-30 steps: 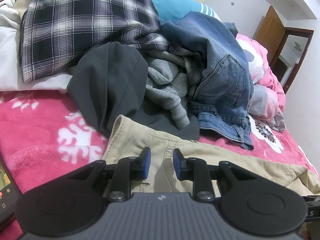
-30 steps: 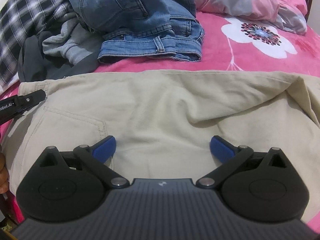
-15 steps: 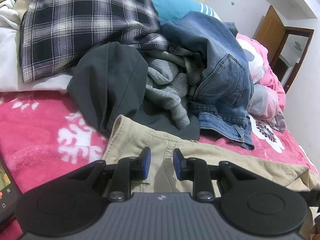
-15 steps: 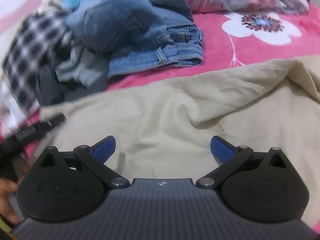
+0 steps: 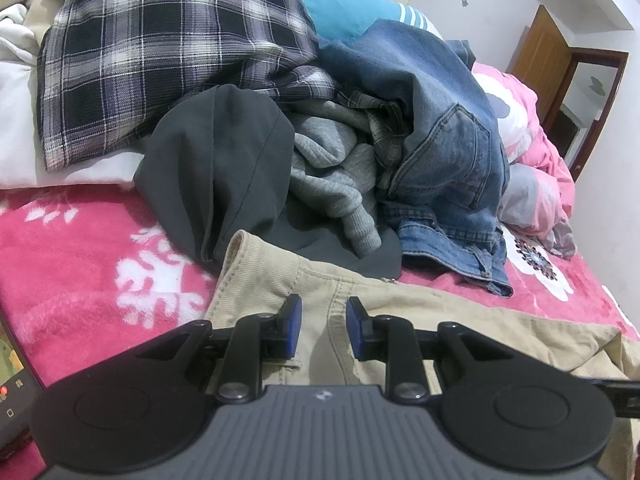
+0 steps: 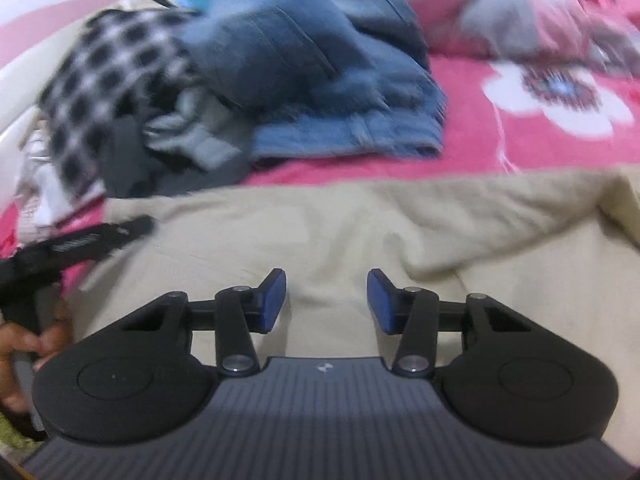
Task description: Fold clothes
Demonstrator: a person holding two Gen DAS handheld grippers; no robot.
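Note:
Beige trousers (image 5: 420,312) lie flat across the pink bed, waistband to the left. My left gripper (image 5: 323,322) sits at the waistband with its blue pads narrowly apart and a ridge of the beige cloth pinched between them. In the blurred right wrist view, my right gripper (image 6: 327,300) hovers over the middle of the beige trousers (image 6: 360,232). Its pads are partly drawn in with a clear gap, and the cloth lies below them. The left gripper (image 6: 96,238) shows at that view's left edge, held by a hand (image 6: 20,344).
A heap of clothes lies just behind the trousers: plaid shirt (image 5: 160,52), dark grey garment (image 5: 212,168), grey sweater (image 5: 332,176), blue jeans (image 5: 440,152). A pink flowered blanket (image 5: 80,256) covers the bed. A phone screen (image 5: 12,376) is at the left edge, a door (image 5: 536,52) far right.
My right gripper's fingers have closed from wide apart to about half that gap, and its view swung and blurred. The left gripper has held still on the waistband.

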